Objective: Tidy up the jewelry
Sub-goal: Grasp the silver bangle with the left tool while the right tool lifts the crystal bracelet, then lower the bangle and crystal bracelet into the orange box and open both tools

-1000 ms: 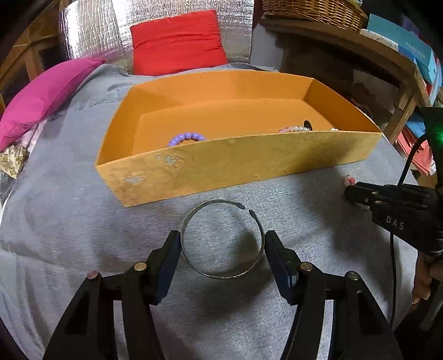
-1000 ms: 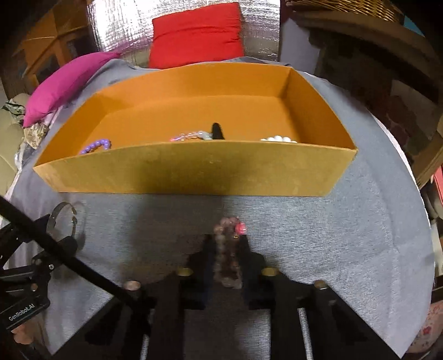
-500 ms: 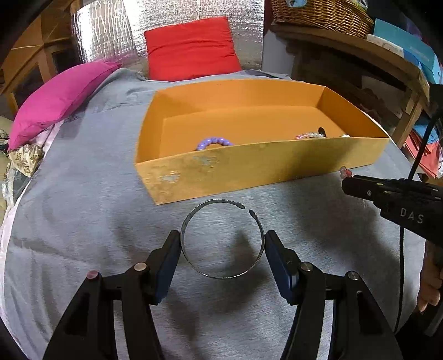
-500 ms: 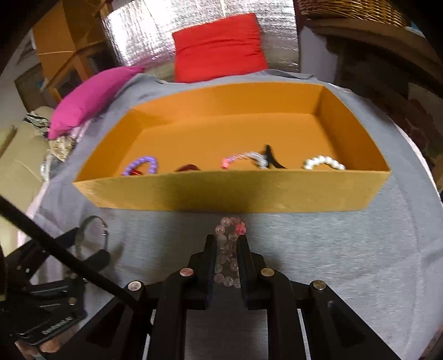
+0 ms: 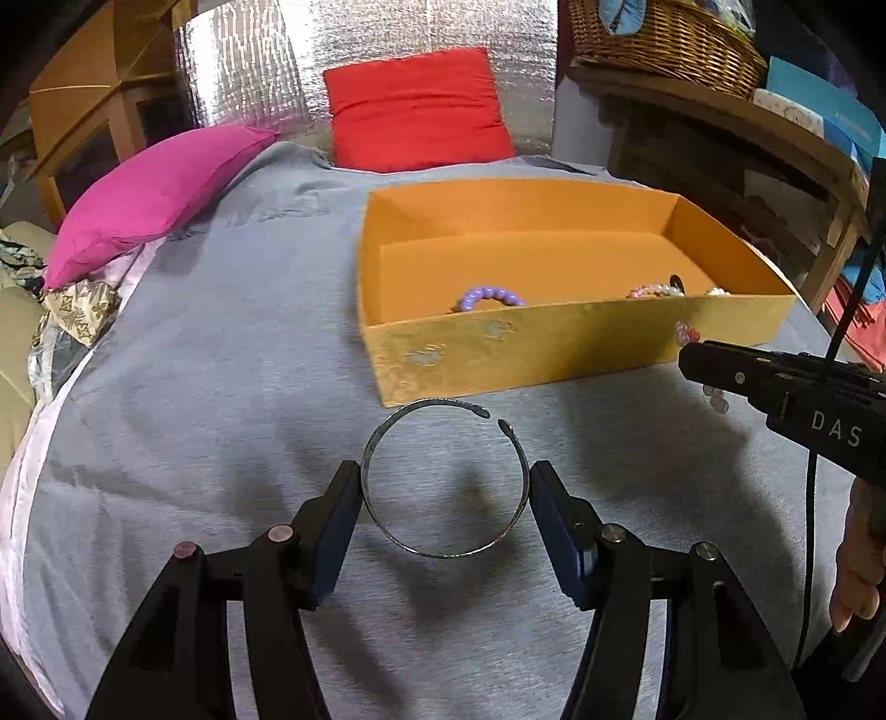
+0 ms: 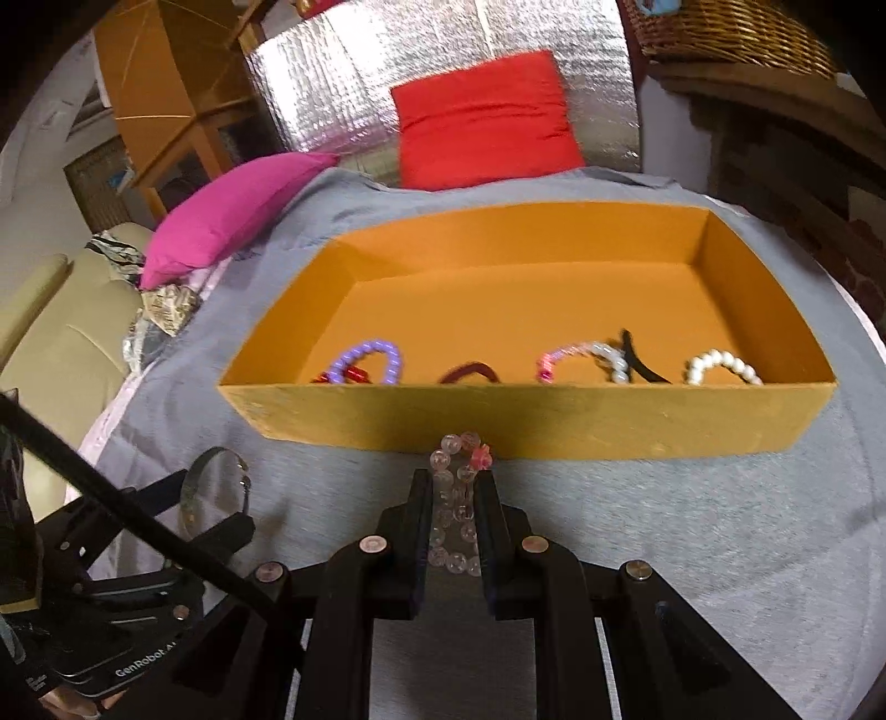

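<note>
My left gripper [image 5: 446, 487] is shut on a thin silver open bangle [image 5: 443, 551], held above the grey cloth in front of the orange box [image 5: 554, 343]. My right gripper [image 6: 454, 487] is shut on a clear bead bracelet [image 6: 455, 515] with a pink charm, near the box's front wall [image 6: 554, 421]. It also shows at the right of the left wrist view [image 5: 686, 346]. The box holds a purple bead bracelet [image 6: 368, 354], a dark red loop [image 6: 470, 372], a pink and silver bracelet [image 6: 581, 354], a black piece [image 6: 637, 360] and a white pearl bracelet [image 6: 720, 363].
A grey cloth [image 5: 221, 387] covers the surface. A magenta pillow [image 5: 149, 194] lies at the far left and a red cushion [image 5: 415, 111] at the back. A wicker basket [image 5: 664, 44] sits on a wooden shelf at the right.
Both grippers have risen and pulled back from the box with their bracelets held; the box looks smaller and more of its inside shows.
</note>
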Demonstrator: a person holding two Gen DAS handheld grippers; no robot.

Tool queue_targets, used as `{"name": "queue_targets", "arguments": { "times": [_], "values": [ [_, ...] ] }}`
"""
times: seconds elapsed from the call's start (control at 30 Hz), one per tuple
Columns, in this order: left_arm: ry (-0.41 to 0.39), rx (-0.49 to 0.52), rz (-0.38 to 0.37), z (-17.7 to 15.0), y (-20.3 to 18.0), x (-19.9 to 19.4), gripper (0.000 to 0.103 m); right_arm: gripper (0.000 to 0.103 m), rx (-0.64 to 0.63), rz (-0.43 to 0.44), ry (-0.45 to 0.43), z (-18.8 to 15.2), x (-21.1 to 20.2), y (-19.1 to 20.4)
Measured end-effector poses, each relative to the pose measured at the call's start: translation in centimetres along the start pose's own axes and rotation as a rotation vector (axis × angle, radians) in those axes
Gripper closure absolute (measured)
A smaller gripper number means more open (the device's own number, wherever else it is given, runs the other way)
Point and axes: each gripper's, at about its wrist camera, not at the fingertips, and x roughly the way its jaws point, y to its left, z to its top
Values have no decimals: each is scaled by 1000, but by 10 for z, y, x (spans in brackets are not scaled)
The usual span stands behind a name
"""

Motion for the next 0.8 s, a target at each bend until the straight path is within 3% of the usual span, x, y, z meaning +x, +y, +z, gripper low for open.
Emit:
{"name": "queue_targets", "arguments": {
  "times": [0.47,0.8],
  "values": [
    [-114,-60,50,9,24,-27,40,87,-50,62,-240,6,-39,19],
    [-206,-40,80,27,9,-33,40,87,-7,30,-284,13,-47,-2]
  ]
}}
